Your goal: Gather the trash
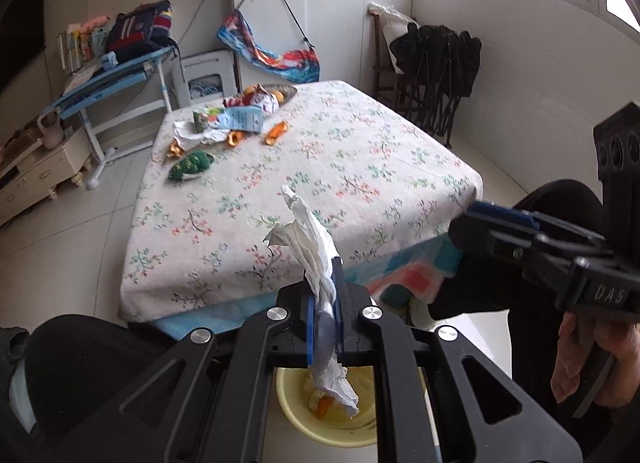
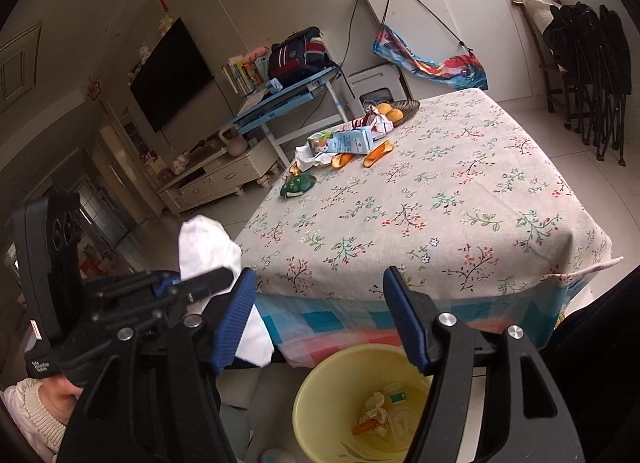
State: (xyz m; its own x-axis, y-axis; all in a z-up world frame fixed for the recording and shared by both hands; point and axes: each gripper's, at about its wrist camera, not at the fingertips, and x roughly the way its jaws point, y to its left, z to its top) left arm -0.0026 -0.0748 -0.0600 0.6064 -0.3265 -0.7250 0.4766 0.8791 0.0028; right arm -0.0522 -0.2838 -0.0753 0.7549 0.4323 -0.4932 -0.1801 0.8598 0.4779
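Observation:
My left gripper is shut on a crumpled white tissue that sticks out above and hangs below the pads. It hovers over a yellow bin on the floor by the table's near edge. In the right wrist view the left gripper holds the tissue left of the bin. My right gripper stands open and empty above the bin, which holds paper scraps and an orange peel. More trash lies at the table's far left: cartons, wrappers, peels, a green wrapper.
The table has a floral cloth. A fruit basket sits at its far edge. A blue desk, a low TV cabinet, white cupboards and folded black chairs stand around. The person's dark-clad legs flank the bin.

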